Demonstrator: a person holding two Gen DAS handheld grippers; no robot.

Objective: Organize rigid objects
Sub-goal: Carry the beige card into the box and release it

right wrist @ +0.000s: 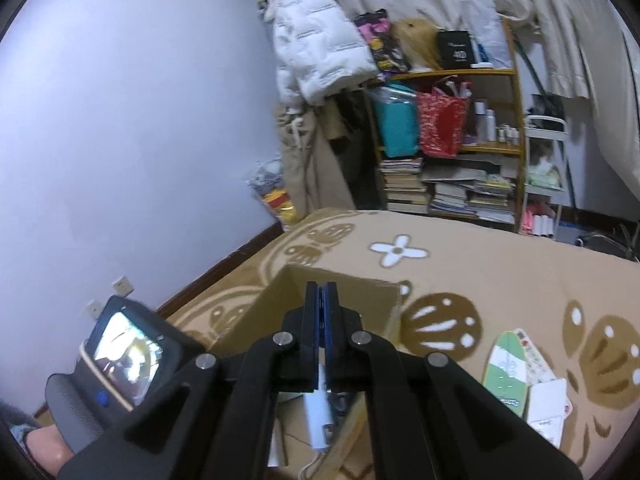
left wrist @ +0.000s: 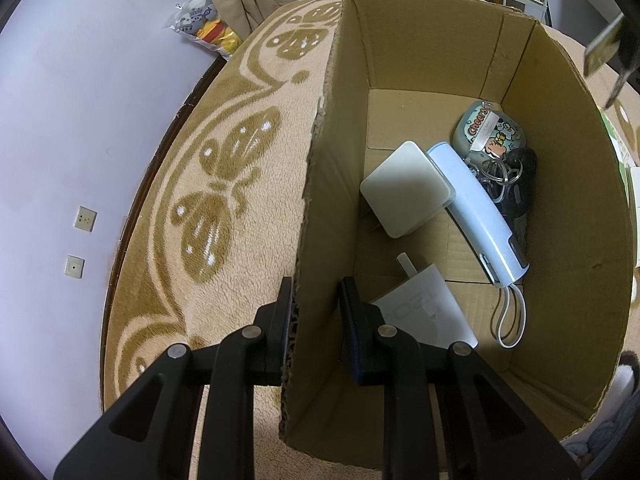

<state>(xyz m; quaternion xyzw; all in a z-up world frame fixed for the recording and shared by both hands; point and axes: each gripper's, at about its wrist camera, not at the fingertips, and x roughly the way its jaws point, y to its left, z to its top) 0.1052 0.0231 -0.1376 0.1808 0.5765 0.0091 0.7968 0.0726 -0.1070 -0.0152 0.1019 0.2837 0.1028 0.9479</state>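
Note:
An open cardboard box [left wrist: 560, 200] stands on a beige and brown patterned blanket [left wrist: 240, 220]. Inside lie a white square block [left wrist: 404, 194], a light blue device with a strap [left wrist: 476, 216], a printed "Cheers" case [left wrist: 486, 128], a bunch of keys [left wrist: 504, 172] and a white card [left wrist: 428, 312]. My left gripper [left wrist: 316, 300] is open and straddles the box's left wall, one finger outside and one inside. Above the box [right wrist: 360, 288], my right gripper [right wrist: 322, 292] is shut with nothing seen between its fingers.
On the blanket right of the box lie a green and white board-shaped item [right wrist: 506, 368] and a white card [right wrist: 548, 408]. A wall [right wrist: 120, 140], hanging coats [right wrist: 320, 52] and a cluttered shelf with stacked books [right wrist: 448, 184] stand behind the blanket.

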